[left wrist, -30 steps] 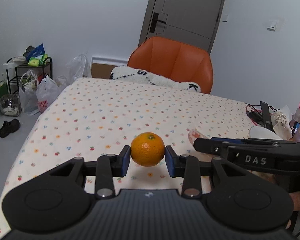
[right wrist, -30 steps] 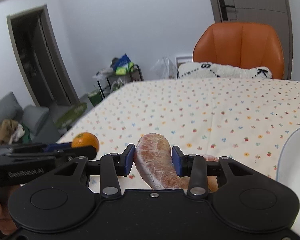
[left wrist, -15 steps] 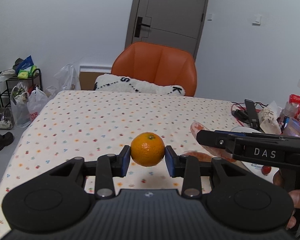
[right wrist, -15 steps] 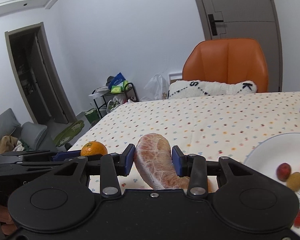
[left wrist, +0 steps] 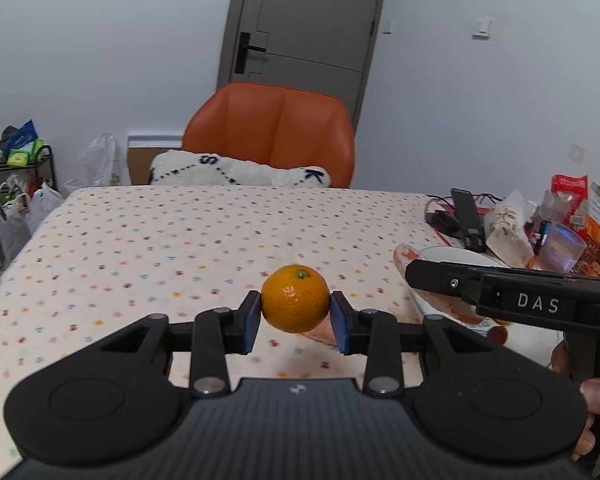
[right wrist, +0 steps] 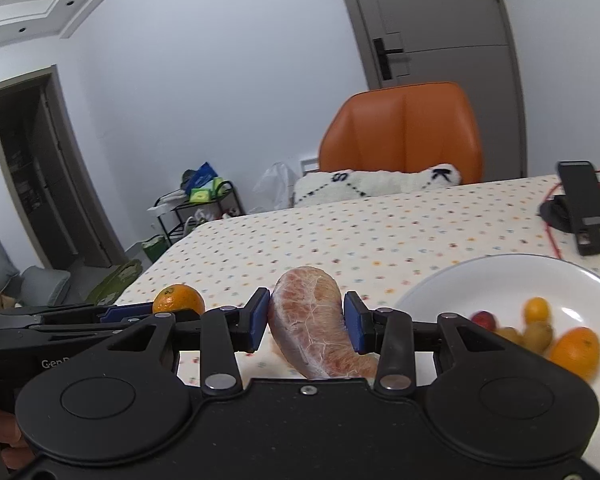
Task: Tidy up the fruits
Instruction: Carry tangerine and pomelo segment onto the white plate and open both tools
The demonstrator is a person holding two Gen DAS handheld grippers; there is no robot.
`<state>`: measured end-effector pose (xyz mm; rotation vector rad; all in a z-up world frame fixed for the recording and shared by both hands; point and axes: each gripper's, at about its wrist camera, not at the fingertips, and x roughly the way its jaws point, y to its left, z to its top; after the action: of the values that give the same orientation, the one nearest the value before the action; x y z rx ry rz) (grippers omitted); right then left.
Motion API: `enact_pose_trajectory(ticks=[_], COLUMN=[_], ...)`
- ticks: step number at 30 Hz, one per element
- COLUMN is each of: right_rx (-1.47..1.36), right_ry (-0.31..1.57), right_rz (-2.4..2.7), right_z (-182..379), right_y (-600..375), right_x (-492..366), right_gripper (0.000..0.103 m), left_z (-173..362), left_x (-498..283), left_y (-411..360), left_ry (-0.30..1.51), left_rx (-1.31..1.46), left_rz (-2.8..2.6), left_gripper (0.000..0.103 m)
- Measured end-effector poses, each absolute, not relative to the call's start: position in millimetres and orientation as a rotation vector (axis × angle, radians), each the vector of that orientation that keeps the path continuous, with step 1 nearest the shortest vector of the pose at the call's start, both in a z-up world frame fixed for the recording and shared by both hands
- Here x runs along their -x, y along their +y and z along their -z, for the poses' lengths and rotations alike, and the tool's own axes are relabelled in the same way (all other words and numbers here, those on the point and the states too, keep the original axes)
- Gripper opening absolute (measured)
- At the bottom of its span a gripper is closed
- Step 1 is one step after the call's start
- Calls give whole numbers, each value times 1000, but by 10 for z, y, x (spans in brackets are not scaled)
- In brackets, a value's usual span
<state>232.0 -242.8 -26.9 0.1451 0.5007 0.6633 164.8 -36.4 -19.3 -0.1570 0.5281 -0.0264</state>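
Note:
My left gripper (left wrist: 296,318) is shut on a small orange mandarin (left wrist: 295,298), held above the dotted tablecloth (left wrist: 180,240). My right gripper (right wrist: 306,322) is shut on a peeled pink grapefruit segment (right wrist: 312,320). In the right wrist view the left gripper and its mandarin (right wrist: 179,299) hang at the left. A white plate (right wrist: 500,280) lies to the right, holding several small fruits (right wrist: 536,326) and an orange (right wrist: 576,350). In the left wrist view the right gripper's body (left wrist: 520,300) crosses over the plate (left wrist: 452,254), and the segment's tip (left wrist: 406,256) shows beyond it.
An orange chair (left wrist: 272,132) with a white cushion (left wrist: 240,170) stands at the table's far edge. A black device with cables (left wrist: 466,216), snack bags (left wrist: 568,200) and a plastic cup (left wrist: 560,246) crowd the right side. A rack and bags (left wrist: 16,184) stand on the floor at left.
Both grippers have swung to the right with their fruits still held. The plate with fruits has come further into the right wrist view, and the clutter at the table's right is now visible.

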Motion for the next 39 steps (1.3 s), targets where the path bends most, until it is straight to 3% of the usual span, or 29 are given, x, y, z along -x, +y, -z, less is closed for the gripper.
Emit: enact_pose_trajectory(ticks=[39], right_rx=[-291], right_ry=[506], right_rz=[-404], right_z=[565], right_y=[-3783], right_x=[-2195], right_gripper=[42], left_z=[378], left_x=[-1970], left_y=[-1503], left_ry=[568], left_rx=[78], left_rz=[200], left_gripper=[36])
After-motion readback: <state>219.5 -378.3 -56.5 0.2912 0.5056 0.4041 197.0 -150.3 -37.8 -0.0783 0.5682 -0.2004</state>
